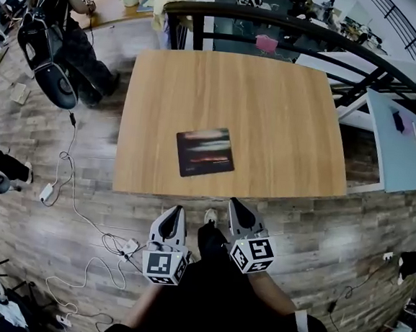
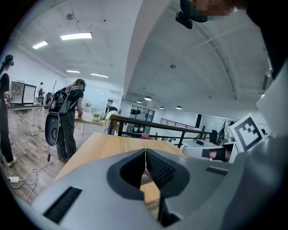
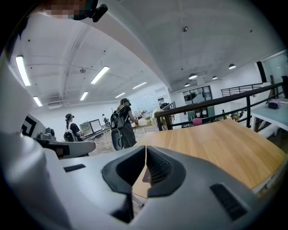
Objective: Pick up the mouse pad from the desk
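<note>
Left gripper (image 1: 177,211), right gripper (image 1: 235,203): clenched, empty, held short of desk (image 1: 292,118).
Pad (image 1: 205,152): flat on desk, near front edge, apart from both grippers.
Risk: pushing pad along instead of lifting, owing to thin flat profile; missed grasp if not opened on approach.

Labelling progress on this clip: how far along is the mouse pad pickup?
Done: nothing yet; the mouse pad lies flat on the desk, untouched. In hand: nothing; the left gripper and right gripper are both short of the desk's near edge, jaws together and empty. Left: reach over the desk, open the jaws, grip the pad and lift it.
</note>
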`<state>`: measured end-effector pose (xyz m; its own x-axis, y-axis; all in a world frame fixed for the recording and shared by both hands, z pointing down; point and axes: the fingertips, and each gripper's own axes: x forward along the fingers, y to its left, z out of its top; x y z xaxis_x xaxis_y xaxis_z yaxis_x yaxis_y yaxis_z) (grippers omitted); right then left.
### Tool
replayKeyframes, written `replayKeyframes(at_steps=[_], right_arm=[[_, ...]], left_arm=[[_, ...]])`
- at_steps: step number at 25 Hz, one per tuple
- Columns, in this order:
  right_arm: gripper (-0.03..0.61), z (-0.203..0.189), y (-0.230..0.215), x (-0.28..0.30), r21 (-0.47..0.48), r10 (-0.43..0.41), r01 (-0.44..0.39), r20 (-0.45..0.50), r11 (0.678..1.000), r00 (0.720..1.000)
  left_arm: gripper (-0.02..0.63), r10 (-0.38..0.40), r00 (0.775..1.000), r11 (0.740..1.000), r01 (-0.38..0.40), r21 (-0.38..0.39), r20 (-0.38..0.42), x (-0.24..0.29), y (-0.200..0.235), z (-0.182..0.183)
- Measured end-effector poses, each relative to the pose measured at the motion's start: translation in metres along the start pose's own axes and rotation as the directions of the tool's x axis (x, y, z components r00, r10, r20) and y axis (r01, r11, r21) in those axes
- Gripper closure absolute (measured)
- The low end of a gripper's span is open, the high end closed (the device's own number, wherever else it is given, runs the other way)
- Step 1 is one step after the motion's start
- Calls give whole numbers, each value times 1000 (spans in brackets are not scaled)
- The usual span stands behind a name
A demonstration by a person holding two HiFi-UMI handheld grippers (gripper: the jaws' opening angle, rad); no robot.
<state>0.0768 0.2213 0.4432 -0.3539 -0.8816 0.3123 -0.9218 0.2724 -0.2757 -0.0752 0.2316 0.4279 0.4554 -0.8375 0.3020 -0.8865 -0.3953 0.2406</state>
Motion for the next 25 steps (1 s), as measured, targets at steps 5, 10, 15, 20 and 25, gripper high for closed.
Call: replayKeyframes(at_steps=[5, 10, 15, 20, 25], right_arm=[[546, 9, -28, 40, -9, 33, -34, -32, 999, 999], [546, 21, -51, 71, -8, 43, -43, -46, 999, 998], [546, 20, -68, 97, 4, 28, -28, -77, 1000, 997], [546, 10, -84, 129, 7, -6, 6, -123, 1000, 992], [546, -1, -96, 162, 6, -64, 65, -170, 998, 983]], left_arm=[[589, 23, 1000, 1000, -22, 18, -9, 45, 1, 14], [589, 51, 999, 999, -51, 12, -11, 76, 7, 26], [589, 73, 996, 997, -74, -9, -47, 100, 22, 23], [590, 55, 994, 998, -58, -30, -93, 131, 43, 12], [589, -3, 988, 1000, 1, -18, -152, 170, 67, -1]])
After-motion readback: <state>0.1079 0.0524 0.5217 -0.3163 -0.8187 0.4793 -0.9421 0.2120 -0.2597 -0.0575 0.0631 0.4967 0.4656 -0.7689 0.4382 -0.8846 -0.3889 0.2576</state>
